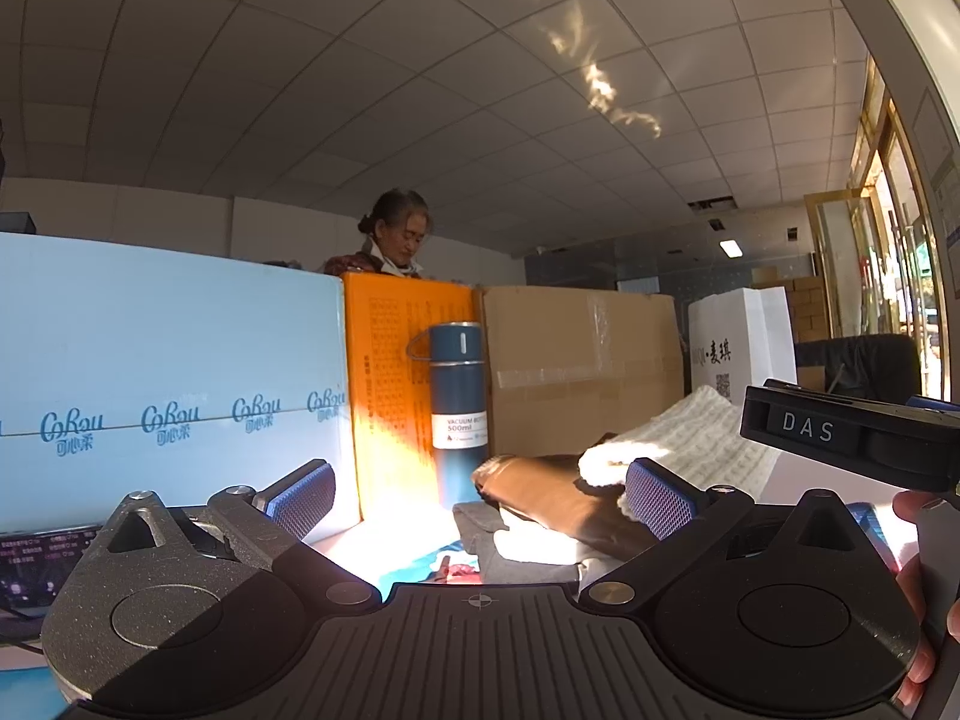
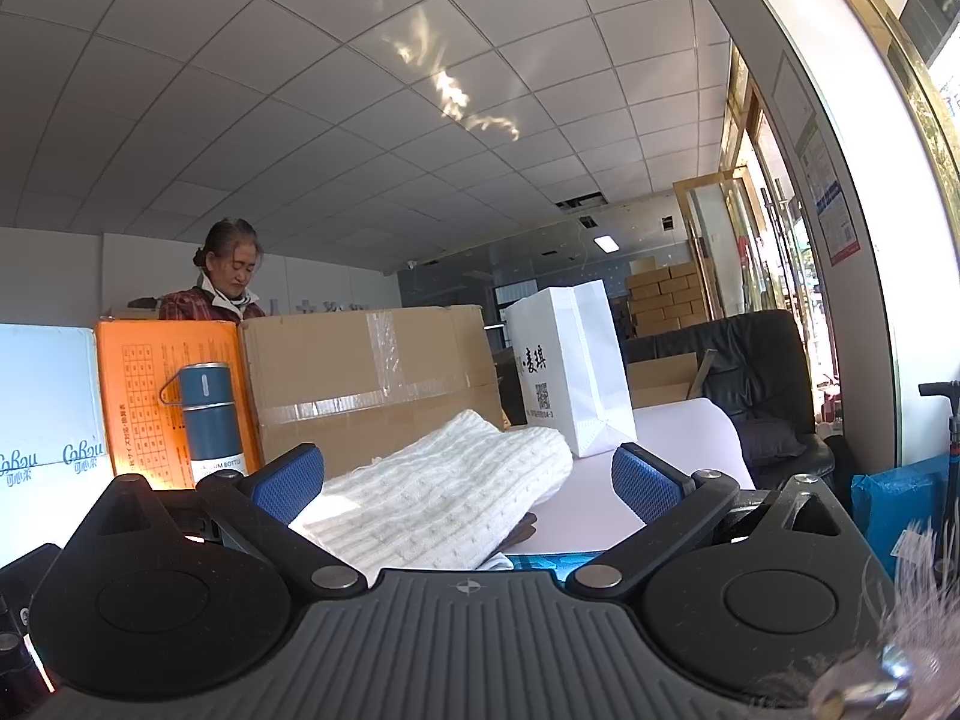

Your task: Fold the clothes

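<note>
A pile of clothes lies on the table ahead. A white knit sweater point(image 2: 444, 498) is on top, folded over; it also shows in the left wrist view point(image 1: 678, 444). Under it lie a brown garment point(image 1: 552, 492) and a grey one point(image 1: 480, 525). My left gripper point(image 1: 480, 495) is open and empty, just short of the pile. My right gripper point(image 2: 465, 480) is open and empty, with the sweater lying between and beyond its blue pads. The right gripper's body point(image 1: 840, 438) shows at the right in the left wrist view.
A blue vacuum bottle point(image 1: 459, 396) stands behind the pile, against an orange box point(image 1: 384, 372). A light blue carton point(image 1: 168, 384) is at left, a cardboard box point(image 2: 372, 378) and a white paper bag point(image 2: 570, 372) behind. A person point(image 2: 225, 276) stands beyond the boxes.
</note>
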`<move>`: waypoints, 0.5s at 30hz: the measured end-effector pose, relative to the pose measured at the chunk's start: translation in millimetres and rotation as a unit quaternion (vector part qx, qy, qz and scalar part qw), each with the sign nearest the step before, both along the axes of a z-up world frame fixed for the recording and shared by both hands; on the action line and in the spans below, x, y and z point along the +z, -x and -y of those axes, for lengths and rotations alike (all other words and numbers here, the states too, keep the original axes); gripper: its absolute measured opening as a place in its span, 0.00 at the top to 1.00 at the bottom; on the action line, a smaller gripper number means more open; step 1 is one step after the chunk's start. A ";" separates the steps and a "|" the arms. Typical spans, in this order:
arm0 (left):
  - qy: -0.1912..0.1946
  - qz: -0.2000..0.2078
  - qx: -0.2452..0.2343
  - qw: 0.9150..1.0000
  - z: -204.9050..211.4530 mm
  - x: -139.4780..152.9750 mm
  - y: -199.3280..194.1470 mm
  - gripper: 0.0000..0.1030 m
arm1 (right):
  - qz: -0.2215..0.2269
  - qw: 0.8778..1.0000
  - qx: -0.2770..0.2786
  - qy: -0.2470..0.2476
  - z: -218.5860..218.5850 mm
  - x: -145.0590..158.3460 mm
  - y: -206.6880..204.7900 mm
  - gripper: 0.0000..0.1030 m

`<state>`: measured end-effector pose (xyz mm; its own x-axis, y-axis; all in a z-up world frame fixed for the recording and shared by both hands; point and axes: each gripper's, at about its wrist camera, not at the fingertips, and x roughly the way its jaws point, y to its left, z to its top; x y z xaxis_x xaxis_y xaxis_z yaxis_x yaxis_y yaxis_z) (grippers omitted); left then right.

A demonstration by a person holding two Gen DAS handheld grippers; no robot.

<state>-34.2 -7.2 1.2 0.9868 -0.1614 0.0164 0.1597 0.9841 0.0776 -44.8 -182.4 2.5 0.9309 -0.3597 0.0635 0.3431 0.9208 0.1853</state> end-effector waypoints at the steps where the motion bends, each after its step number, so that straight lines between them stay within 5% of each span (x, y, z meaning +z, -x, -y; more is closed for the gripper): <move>1: 0.000 0.000 0.000 1.000 -0.2 0.1 0.1 0.00 | 0.000 1.000 0.000 0.000 -0.1 -0.1 0.1 0.00; 15: -0.001 0.004 0.004 1.000 0.2 -0.3 1.7 0.00 | 0.002 1.000 -0.001 0.002 -0.7 0.8 1.1 0.00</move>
